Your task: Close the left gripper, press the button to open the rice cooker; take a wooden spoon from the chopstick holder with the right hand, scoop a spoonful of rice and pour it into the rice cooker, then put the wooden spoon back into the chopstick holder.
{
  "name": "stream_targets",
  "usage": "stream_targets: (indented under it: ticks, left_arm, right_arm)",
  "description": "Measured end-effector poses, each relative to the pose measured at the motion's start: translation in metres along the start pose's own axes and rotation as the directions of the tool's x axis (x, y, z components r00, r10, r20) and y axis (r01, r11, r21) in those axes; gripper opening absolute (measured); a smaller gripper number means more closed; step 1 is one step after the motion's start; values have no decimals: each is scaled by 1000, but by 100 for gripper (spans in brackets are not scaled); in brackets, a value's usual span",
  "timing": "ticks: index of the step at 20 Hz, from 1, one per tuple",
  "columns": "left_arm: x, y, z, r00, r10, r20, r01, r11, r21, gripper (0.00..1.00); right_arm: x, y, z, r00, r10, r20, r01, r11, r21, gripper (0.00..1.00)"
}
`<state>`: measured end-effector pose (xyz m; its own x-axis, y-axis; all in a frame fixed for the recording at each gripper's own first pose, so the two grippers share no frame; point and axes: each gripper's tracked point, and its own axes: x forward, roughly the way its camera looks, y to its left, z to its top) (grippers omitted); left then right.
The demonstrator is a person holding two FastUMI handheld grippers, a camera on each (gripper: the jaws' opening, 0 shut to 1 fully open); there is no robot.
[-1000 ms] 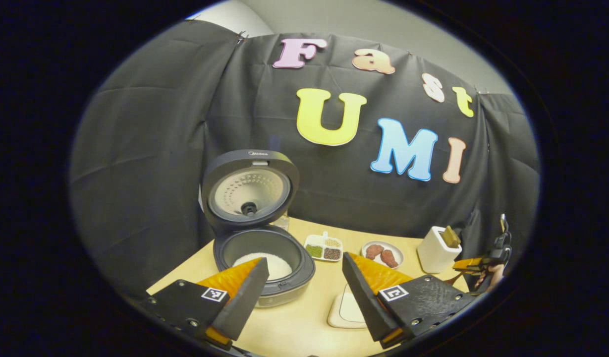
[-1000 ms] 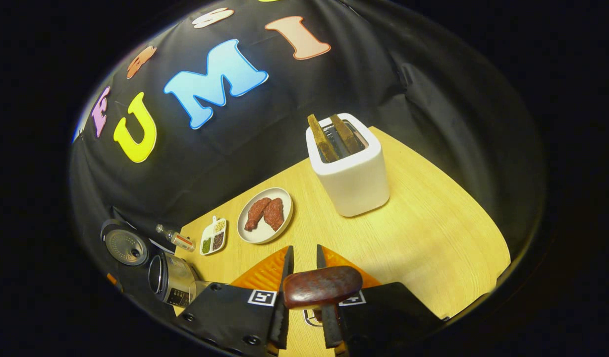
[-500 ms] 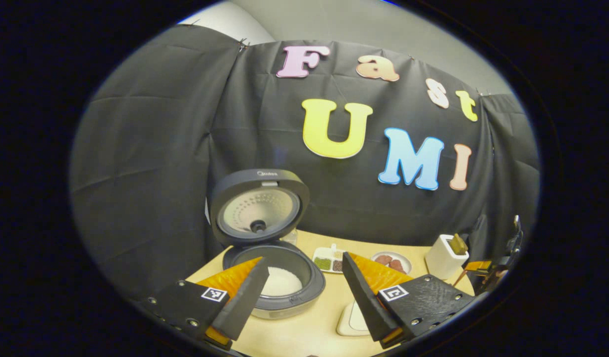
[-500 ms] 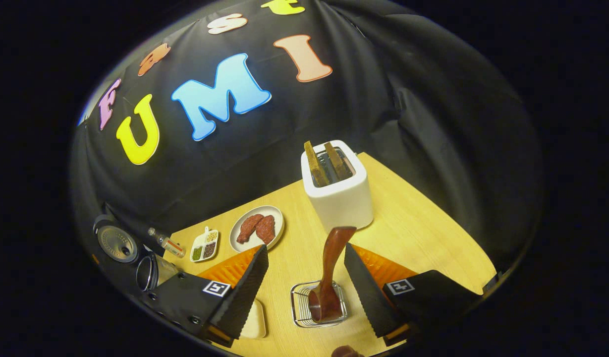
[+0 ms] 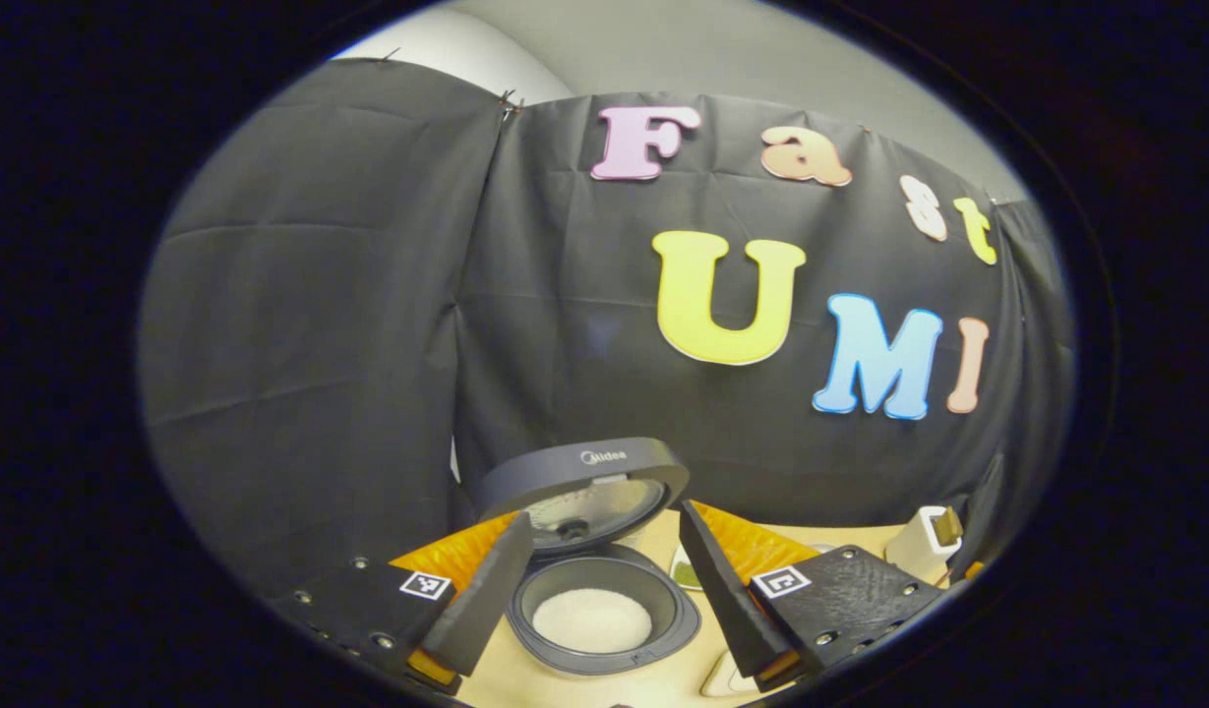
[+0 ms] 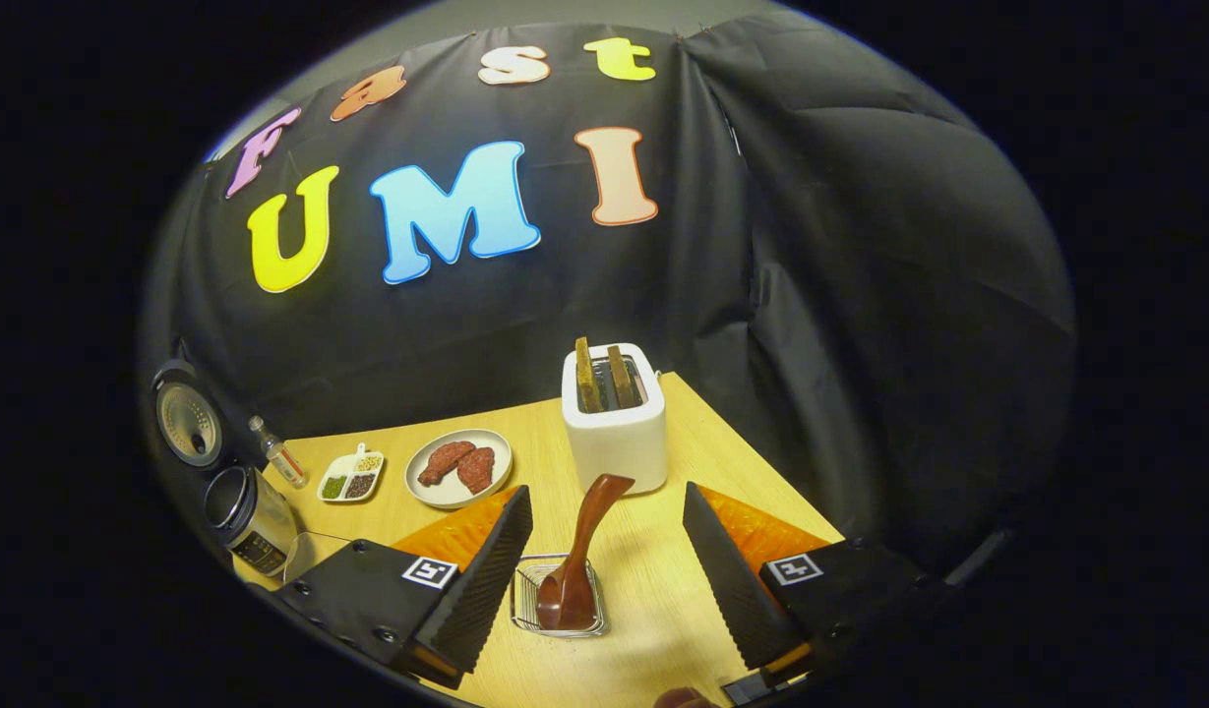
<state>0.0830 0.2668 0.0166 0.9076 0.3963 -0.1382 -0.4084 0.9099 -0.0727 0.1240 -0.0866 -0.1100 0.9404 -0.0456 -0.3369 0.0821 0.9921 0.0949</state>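
In the left gripper view the rice cooker stands open, its lid raised and white rice in the pot. My left gripper is open above and in front of the cooker, holding nothing. In the right gripper view the dark wooden spoon leans in the wire chopstick holder on the table. My right gripper is open, its fingers apart on either side of the spoon and back from it. The rice cooker also appears at the far left.
A white toaster with two slices stands behind the holder. A plate of meat pieces, a small divided dish of beans and a small bottle lie along the back of the wooden table. Black cloth walls close off the back and right.
My right gripper let go of the spoon, which now rests in the holder, and pulled back and up. My left gripper tilted upward and drew back from the cooker.
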Motion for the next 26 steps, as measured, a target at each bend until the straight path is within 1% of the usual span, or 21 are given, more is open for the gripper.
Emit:
stream_targets:
  ticks: [2,3,6,7,9,12,15,17,18,19,21,24,26]
  left_arm:
    - [24,5,15,1000,-15,9,16,998,-60,96]
    - [36,8,22,1000,-25,7,26,997,-80,94]
    - [76,19,30,999,-37,-10,36,996,-85,94]
    - [88,18,34,999,-52,-16,50,995,-81,95]
    - [111,15,34,995,-88,-40,85,994,-66,94]
    - [146,12,18,988,-114,-102,110,993,-51,95]
    - [169,20,-9,975,-90,-202,87,996,-26,95]
    - [169,20,-19,964,-111,-241,100,993,-58,95]
    - [166,20,-22,958,-118,-263,104,992,-64,97]
    - [161,17,-26,952,-122,-282,107,992,-68,97]
    - [147,12,-43,934,-118,-338,105,993,-56,96]
    - [126,3,-59,919,-92,-382,91,996,-20,97]
    - [112,-4,-79,899,-92,-428,84,996,-38,97]
  right_arm:
    - [-8,7,-1,1000,-7,24,7,1000,3,98]
    - [-13,13,-2,1000,0,27,-1,1000,13,98]
    - [-26,28,-11,999,23,28,-23,1000,14,98]
    - [-30,32,-12,999,20,31,-20,1000,0,98]
    - [-41,35,-13,999,-2,40,3,1000,-22,98]
    - [-60,45,-18,999,-24,40,24,1000,-10,98]
    - [-75,49,-29,998,-62,33,62,998,1,98]
    - [-82,54,-38,998,-66,20,66,998,-6,98]
    - [-83,55,-41,998,-63,13,63,998,-9,98]
    - [-83,57,-43,998,-58,6,58,998,-9,98]
    - [-78,64,-44,1000,-22,-1,22,1000,-6,98]
    - [-68,65,-38,1000,18,21,-18,1000,-17,98]
    - [-62,71,-39,997,69,16,-69,998,-7,98]
